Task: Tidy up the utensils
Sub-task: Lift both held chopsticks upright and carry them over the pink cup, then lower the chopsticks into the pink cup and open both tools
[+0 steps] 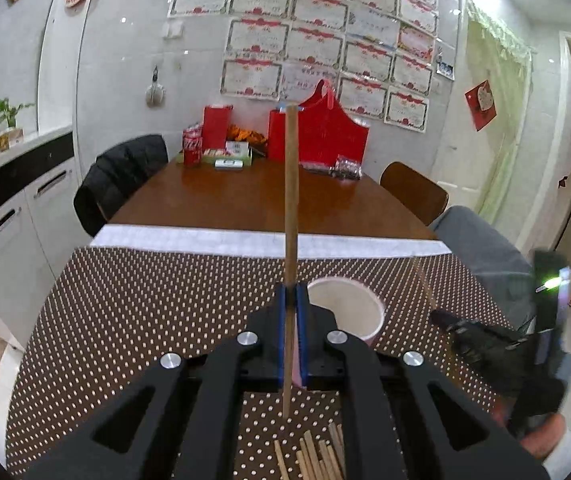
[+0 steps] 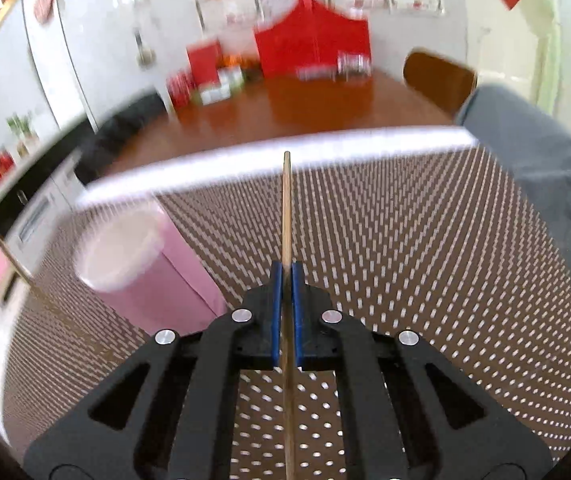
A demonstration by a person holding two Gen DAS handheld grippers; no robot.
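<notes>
Brown dotted mat [image 1: 145, 320] across the near table, white edge strip [image 1: 205, 240] beyond, bare wood [image 1: 225, 196] behind it. Left gripper [image 1: 294, 292] clamped on an upright chopstick [image 1: 290, 200], just beside the pink cup [image 1: 345, 312]; loose chopsticks [image 1: 313, 456] below. Right gripper [image 2: 286, 270] pinched on another chopstick [image 2: 286, 208], cup to its left.

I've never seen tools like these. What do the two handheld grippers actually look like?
Both match: the left gripper and right gripper are matte black plastic linkages with triangular cut-outs and round silver pivot bolts. Each ends in two narrow fingers faced with blue pads. Seen from the left camera, the right unit shows a small green light. No cables or sleeves are clearly visible.
</notes>
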